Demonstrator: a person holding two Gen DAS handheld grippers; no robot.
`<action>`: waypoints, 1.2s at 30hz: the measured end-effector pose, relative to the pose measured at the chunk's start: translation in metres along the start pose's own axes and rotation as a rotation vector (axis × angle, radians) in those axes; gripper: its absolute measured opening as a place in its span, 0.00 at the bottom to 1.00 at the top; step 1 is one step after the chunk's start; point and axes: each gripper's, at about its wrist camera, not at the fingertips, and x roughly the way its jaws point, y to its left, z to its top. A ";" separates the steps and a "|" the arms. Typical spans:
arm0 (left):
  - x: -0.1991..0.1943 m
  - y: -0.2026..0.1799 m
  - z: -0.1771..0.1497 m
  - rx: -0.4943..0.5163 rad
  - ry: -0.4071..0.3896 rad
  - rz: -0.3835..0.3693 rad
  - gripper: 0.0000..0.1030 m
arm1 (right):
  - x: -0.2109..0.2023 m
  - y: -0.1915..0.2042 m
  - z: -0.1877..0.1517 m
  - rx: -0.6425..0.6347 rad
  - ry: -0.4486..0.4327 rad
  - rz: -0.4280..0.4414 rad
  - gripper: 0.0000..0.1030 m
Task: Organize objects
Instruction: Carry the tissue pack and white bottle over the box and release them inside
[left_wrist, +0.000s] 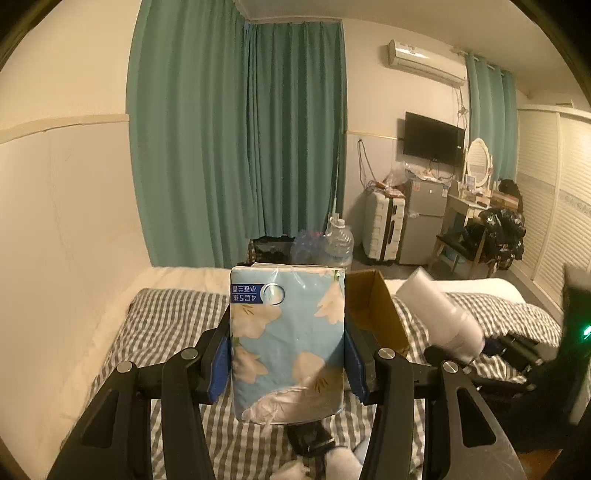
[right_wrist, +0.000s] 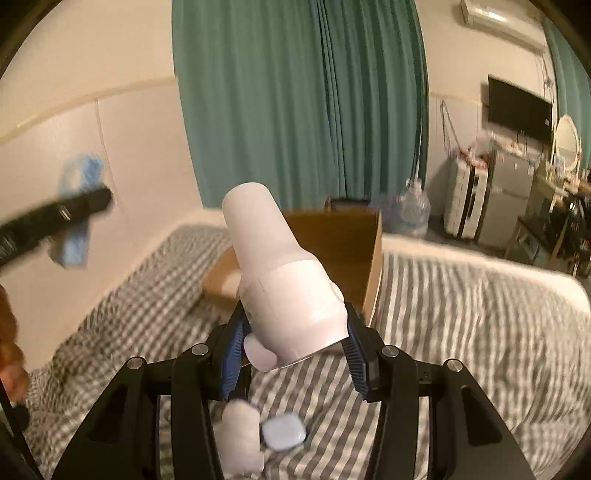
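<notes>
My left gripper (left_wrist: 288, 354) is shut on a blue tissue pack (left_wrist: 288, 343) with white flowers and holds it upright above the bed. My right gripper (right_wrist: 293, 350) is shut on a white bottle (right_wrist: 280, 280), tilted up and to the left, above the bed. The bottle also shows in the left wrist view (left_wrist: 441, 314) at the right. An open cardboard box (right_wrist: 340, 243) sits on the bed just beyond both grippers; it also shows in the left wrist view (left_wrist: 373, 310) behind the pack. The left gripper with the blurred pack (right_wrist: 75, 214) shows at the left of the right wrist view.
The bed has a grey checked sheet (right_wrist: 461, 325). A small pale blue case (right_wrist: 283, 432) and a white fluffy item (right_wrist: 240, 443) lie on it below the right gripper. Green curtains (left_wrist: 240, 140), water jugs (left_wrist: 338, 243), a suitcase (left_wrist: 384, 232) and a small fridge (left_wrist: 424, 218) stand beyond.
</notes>
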 end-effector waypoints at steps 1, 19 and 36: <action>0.003 -0.001 0.003 0.002 0.000 -0.004 0.51 | -0.004 0.002 0.006 -0.002 -0.014 -0.002 0.46; 0.116 0.002 0.033 -0.054 0.057 -0.047 0.51 | 0.057 -0.041 0.061 0.025 0.005 -0.030 0.46; 0.223 -0.006 -0.027 -0.048 0.222 -0.040 0.51 | 0.159 -0.060 0.033 0.045 0.153 -0.021 0.46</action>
